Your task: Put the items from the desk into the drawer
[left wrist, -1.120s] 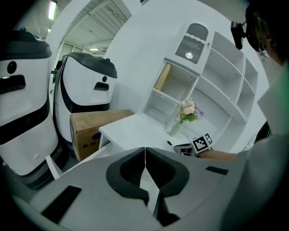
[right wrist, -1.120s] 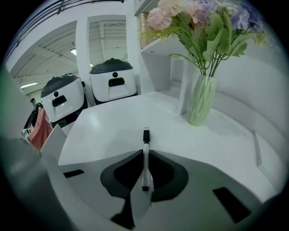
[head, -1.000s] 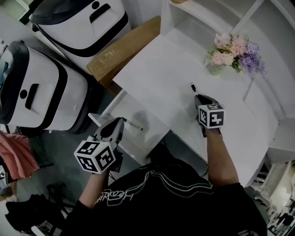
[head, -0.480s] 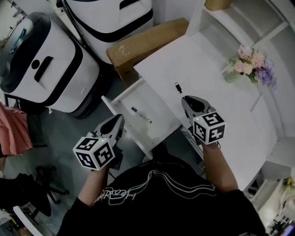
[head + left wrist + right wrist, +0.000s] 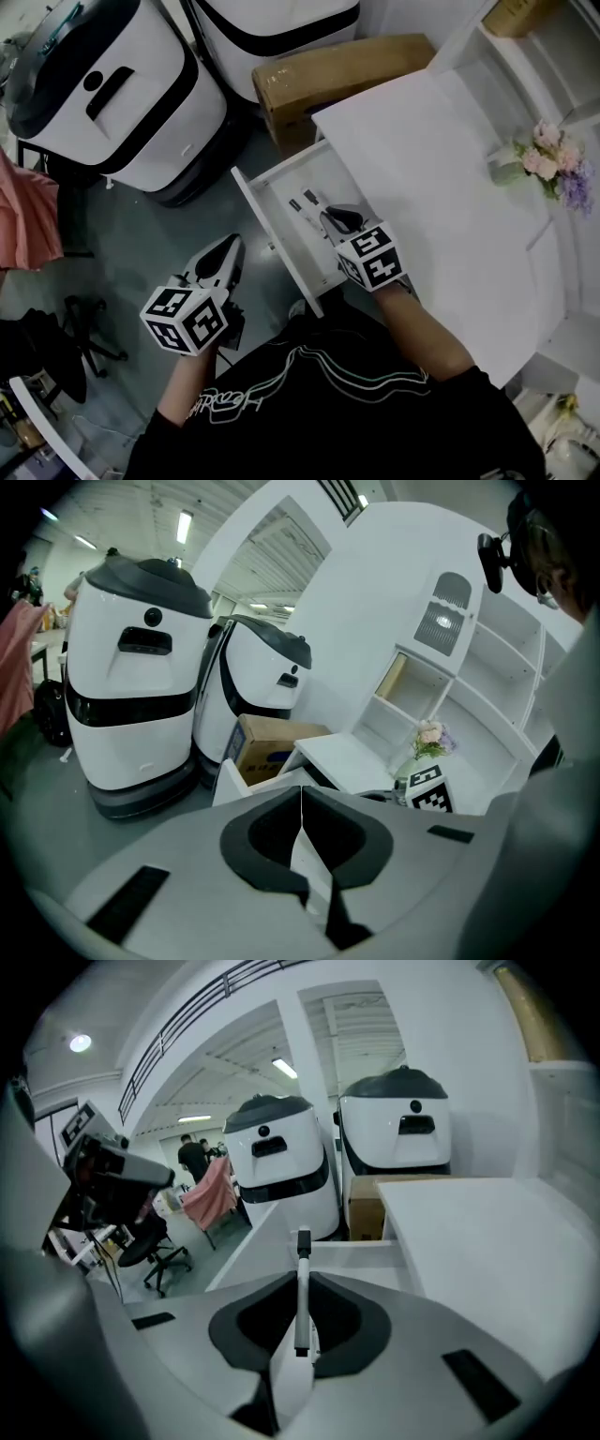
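The white drawer (image 5: 267, 234) stands pulled out from the white desk (image 5: 441, 187). My right gripper (image 5: 330, 215) hovers over the drawer's inside, shut on a slim white pen (image 5: 301, 1290) whose black end sticks out past the fingertips. In the head view that pen's tip (image 5: 310, 198) shows just ahead of the jaws, beside another dark-tipped pen (image 5: 296, 206) lying in the drawer. My left gripper (image 5: 229, 247) hangs over the floor, left of the drawer front, shut with nothing in it. In its own view the left gripper (image 5: 301, 803) has its jaws pressed together.
A vase of pink and purple flowers (image 5: 553, 169) stands at the desk's far right. A cardboard box (image 5: 337, 70) sits on the floor behind the drawer. Two white machines (image 5: 112, 94) stand to the left, and a black office chair (image 5: 56, 337) lower left.
My right gripper has swung left from above the desk top to above the open drawer, carrying the pen. The left gripper has drifted a little away from the drawer front.
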### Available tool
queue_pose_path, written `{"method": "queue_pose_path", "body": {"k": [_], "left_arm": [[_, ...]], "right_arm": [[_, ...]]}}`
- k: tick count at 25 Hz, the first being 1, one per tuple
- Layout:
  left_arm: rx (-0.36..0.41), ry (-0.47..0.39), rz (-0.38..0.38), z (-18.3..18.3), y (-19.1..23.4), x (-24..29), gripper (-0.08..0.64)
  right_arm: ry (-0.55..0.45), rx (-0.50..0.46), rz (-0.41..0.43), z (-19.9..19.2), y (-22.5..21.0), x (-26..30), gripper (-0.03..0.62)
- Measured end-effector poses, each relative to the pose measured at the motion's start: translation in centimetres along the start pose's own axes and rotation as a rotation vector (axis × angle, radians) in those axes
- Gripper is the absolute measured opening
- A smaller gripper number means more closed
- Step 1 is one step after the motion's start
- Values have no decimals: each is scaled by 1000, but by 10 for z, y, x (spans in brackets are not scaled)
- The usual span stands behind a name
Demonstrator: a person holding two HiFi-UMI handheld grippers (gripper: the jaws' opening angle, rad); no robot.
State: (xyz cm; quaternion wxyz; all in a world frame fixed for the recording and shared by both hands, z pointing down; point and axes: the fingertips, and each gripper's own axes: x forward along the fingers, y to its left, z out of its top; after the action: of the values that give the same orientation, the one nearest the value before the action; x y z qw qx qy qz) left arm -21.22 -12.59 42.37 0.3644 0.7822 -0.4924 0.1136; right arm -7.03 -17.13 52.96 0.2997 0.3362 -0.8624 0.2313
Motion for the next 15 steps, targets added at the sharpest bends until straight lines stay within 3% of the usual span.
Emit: {"method": "queue_pose_path", "body": {"k": [10,15], "left_arm": [[-84,13,98,-16,47,-8,21],[-109,17,120,-20,59,-10,21]], "right_arm": [[274,-27,-85,-93,-32,106,64],[331,-18,-90,-122,-45,133,64]]}}
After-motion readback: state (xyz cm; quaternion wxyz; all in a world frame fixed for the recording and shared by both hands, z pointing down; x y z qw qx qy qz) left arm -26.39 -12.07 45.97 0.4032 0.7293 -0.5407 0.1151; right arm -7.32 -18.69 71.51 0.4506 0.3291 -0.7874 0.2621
